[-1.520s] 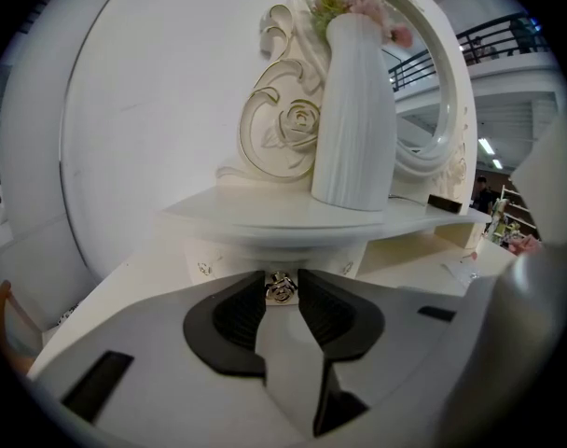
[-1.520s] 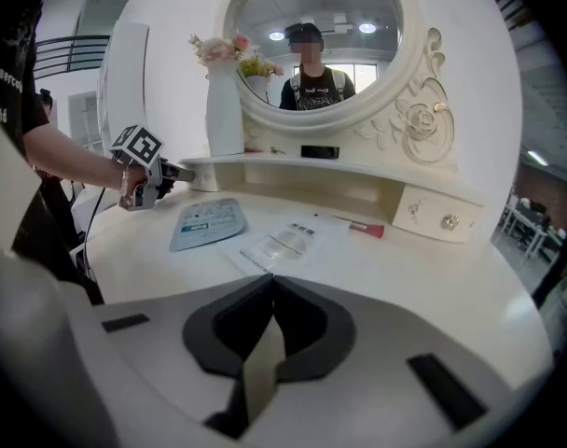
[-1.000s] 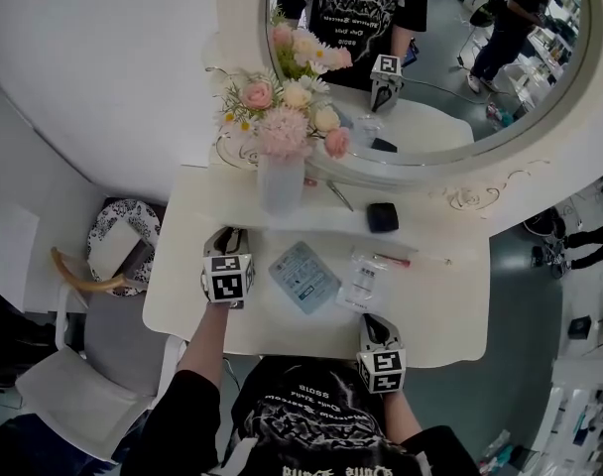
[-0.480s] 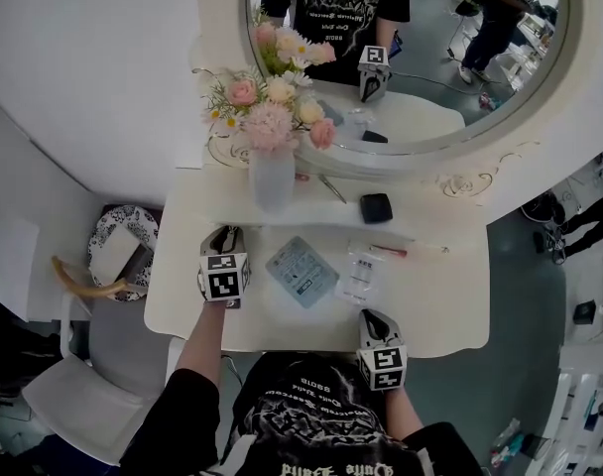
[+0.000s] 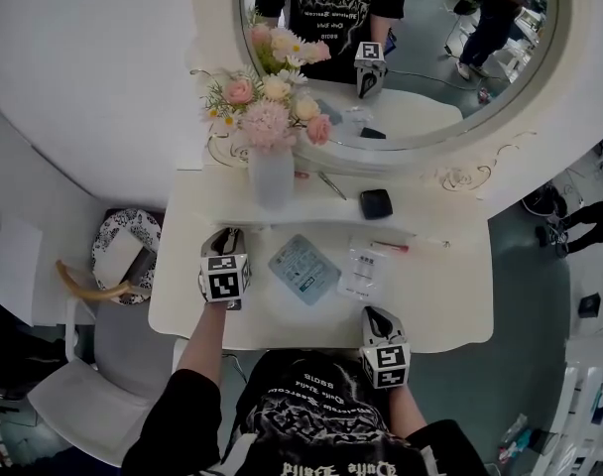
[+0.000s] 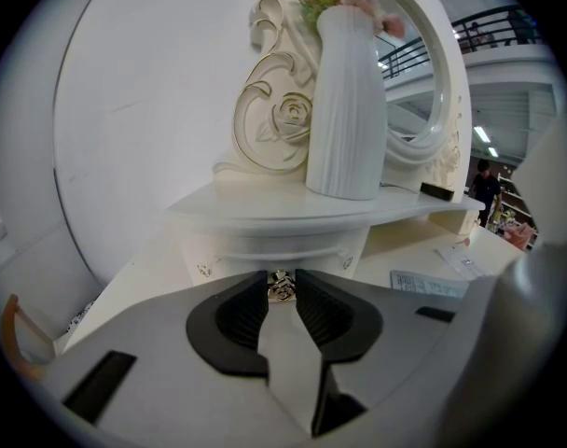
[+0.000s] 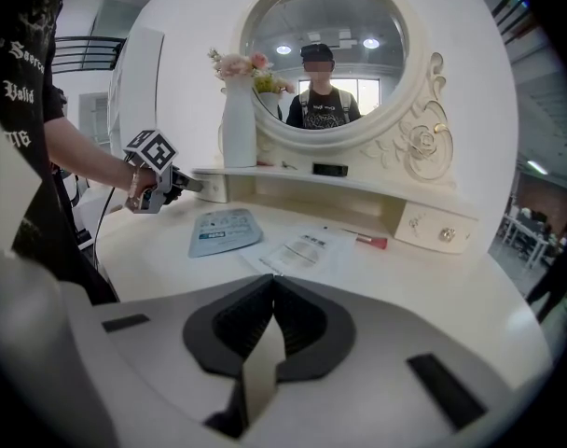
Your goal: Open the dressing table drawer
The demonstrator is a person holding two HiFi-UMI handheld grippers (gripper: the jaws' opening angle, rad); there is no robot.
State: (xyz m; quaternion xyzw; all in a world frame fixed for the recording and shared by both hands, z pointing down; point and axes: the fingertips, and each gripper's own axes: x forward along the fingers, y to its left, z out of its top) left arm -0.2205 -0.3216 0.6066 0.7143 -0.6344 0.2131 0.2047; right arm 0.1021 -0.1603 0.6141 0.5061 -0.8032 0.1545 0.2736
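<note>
Pinching the knob [image 6: 283, 288] of the drawer [image 6: 265, 250] just under the vase [image 6: 344, 110] is the left claw [image 6: 282, 276], while the right claw [image 7: 272, 280], pressed together, hangs well apart from the vase.

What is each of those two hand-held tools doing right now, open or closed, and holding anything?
Left tool: closed on the small metal drawer knob.
Right tool: closed, holding nothing.
</note>
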